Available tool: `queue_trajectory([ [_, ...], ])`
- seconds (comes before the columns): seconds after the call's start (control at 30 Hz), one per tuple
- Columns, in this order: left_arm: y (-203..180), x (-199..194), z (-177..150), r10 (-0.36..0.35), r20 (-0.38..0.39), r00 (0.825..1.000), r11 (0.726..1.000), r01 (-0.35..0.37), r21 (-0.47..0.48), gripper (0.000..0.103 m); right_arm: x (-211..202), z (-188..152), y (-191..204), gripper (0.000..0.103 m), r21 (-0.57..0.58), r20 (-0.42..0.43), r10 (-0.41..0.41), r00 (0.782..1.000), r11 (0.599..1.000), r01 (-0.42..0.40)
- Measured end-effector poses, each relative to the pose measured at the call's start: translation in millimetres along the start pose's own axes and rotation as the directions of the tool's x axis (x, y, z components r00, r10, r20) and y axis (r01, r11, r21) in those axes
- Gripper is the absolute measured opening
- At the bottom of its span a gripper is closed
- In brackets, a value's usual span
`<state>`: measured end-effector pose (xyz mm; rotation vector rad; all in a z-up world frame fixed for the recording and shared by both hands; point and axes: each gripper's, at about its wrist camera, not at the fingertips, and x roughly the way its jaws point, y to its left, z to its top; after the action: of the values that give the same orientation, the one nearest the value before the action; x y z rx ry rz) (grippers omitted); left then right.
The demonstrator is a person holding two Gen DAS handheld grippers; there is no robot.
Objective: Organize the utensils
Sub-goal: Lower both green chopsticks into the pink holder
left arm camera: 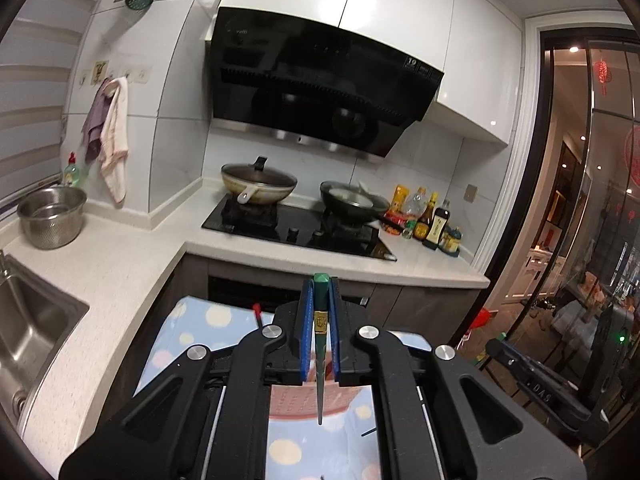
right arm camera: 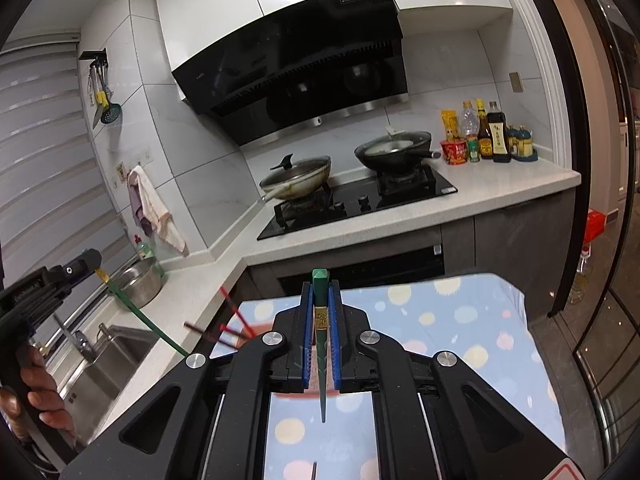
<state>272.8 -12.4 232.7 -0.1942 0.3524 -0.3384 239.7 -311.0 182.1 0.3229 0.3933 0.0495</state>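
Observation:
My left gripper (left arm camera: 320, 292) is shut on a green chopstick (left arm camera: 321, 344) with a gold band, held upright between the blue pads (left arm camera: 306, 320), thin tip pointing down over a dotted blue cloth (left arm camera: 192, 328). My right gripper (right arm camera: 320, 292) is shut on a second green chopstick (right arm camera: 321, 344) in the same way. The left gripper also shows in the right wrist view (right arm camera: 86, 260), at the far left, with its chopstick (right arm camera: 140, 316) slanting down. Red chopsticks (right arm camera: 236, 316) stick up behind my right gripper, from something pink and hidden. A red tip (left arm camera: 258, 312) shows in the left wrist view.
The L-shaped white counter (left arm camera: 120, 264) holds a steel colander (left arm camera: 52, 216), a sink (left arm camera: 28, 332), a black hob (left arm camera: 296, 228) with two pans, and sauce bottles (left arm camera: 432, 220). A range hood (left arm camera: 320, 80) hangs above. Glass doors (left arm camera: 592, 200) stand at the right.

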Motion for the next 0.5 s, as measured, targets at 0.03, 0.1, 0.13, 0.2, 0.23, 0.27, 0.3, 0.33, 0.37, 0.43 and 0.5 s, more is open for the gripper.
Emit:
queue_trajectory([
  [0.03,-2.1,5.5,6.1,0.003,0.010,1.000,1.000,-0.003,0.007,0.007,5.2,6.5,0.2,0.007,-0.003,0.008,-0.002,1.000,1.000,0.002],
  [0.1,-4.2,15.5,15.5,0.013,0.025,1.000,1.000,-0.014,0.015,0.007,14.2,18.5,1.4,0.007,-0.011,0.024,-0.006,1.000,1.000,0.006],
  [0.13,-4.4,22.0,20.4,0.019,0.029,0.999,1.000,-0.020,0.019,0.007,19.2,24.6,2.3,0.007,-0.016,0.032,-0.008,0.999,1.000,0.009],
  [0.2,-4.4,34.2,27.5,0.034,0.032,0.999,0.999,-0.034,0.026,0.007,27.0,33.3,3.8,0.007,-0.021,0.044,-0.009,0.999,1.000,0.010],
  [0.23,-3.9,40.5,30.4,0.042,0.032,0.999,0.999,-0.043,0.032,0.007,32.4,37.8,4.4,0.007,-0.026,0.049,-0.010,0.999,1.000,0.011],
  [0.27,-2.8,47.0,32.7,0.050,0.032,0.998,0.998,-0.051,0.037,0.007,36.3,40.1,4.7,0.007,-0.031,0.051,-0.012,0.999,0.999,0.014],
  [0.3,-1.3,52.5,34.0,0.055,0.030,0.998,0.998,-0.056,0.039,0.007,41.7,43.6,5.9,0.007,-0.037,0.051,-0.015,0.999,0.999,0.017],
  [0.33,0.5,58.1,34.5,0.058,0.027,0.998,0.997,-0.059,0.042,0.007,47.9,45.5,6.6,0.007,-0.045,0.049,-0.018,0.999,0.999,0.020],
  [0.37,1.8,63.6,34.4,0.064,0.023,0.998,0.997,-0.065,0.045,0.007,53.2,47.0,7.8,0.007,-0.052,0.045,-0.020,0.999,0.998,0.022],
  [0.43,5.6,74.1,32.2,0.071,0.012,0.997,0.996,-0.071,0.048,0.007,65.3,46.5,8.2,0.007,-0.065,0.030,-0.026,0.999,0.998,0.027],
  [0.5,9.9,84.8,27.3,0.086,-0.004,0.996,0.995,-0.085,0.049,0.007,76.9,44.7,9.2,0.007,-0.072,0.012,-0.029,0.999,0.997,0.030],
])
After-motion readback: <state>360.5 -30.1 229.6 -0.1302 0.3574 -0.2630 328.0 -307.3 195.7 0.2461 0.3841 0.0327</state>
